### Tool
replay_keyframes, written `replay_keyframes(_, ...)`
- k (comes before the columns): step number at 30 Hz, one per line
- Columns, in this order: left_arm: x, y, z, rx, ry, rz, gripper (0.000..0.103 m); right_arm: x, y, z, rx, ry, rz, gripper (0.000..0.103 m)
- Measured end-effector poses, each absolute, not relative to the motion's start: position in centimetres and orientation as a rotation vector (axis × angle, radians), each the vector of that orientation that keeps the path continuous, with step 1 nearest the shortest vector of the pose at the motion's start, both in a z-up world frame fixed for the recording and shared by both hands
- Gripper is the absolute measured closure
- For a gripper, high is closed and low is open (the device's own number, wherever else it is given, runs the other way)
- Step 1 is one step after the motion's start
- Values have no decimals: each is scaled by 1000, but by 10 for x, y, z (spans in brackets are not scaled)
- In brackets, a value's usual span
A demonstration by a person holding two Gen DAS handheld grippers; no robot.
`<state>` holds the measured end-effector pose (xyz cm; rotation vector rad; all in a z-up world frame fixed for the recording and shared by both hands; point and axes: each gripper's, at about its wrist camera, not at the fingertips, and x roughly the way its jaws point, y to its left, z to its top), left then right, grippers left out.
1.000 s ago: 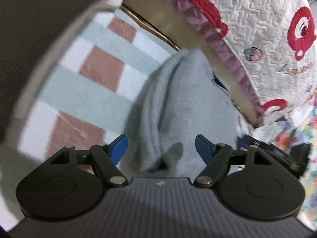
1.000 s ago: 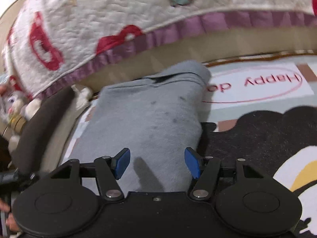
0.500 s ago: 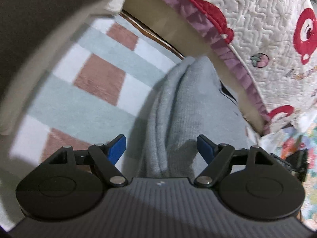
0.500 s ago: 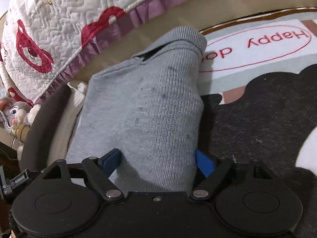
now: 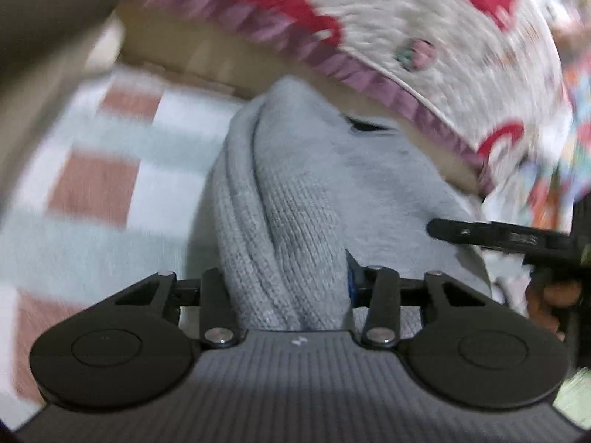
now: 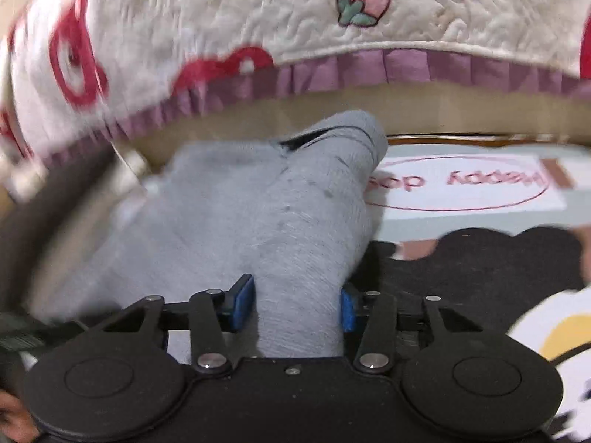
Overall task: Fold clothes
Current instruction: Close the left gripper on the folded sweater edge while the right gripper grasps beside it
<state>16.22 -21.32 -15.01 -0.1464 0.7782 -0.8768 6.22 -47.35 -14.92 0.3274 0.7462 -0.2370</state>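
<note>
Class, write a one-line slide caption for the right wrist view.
Right tongs closing around a bunched fold of the grey knitted sweater on a patterned rug, beside a quilted bedspread.

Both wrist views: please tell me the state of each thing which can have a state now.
grey sweater: folded into a thick bundle, lying on the rug.
left gripper: jaws closing, a bunched fold of the sweater between them.
right gripper: jaws closing, pads against the sweater's near end.
rug: spread flat.
quilt: draped over the edge behind the sweater.
</note>
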Motion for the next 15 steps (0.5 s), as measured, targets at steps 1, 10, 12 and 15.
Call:
replay_keyframes(1, 160, -216, -148, -130, 766, -872, 63, 64, -471, -153, 284, 768, -258, 52)
replay_keyframes(10, 201, -188, -184, -463, 993, -852, 42, 60, -510, -167, 552, 743, -177, 36)
replay_keyframes(12, 205, -185, -193, -564, 1028, -823, 37, 66, -519, -173, 618, 745, -153, 29)
replay_keyframes(15, 206, -192, -197, -580, 1022, -809, 34, 85, -538, -189, 709, 752, -116, 20)
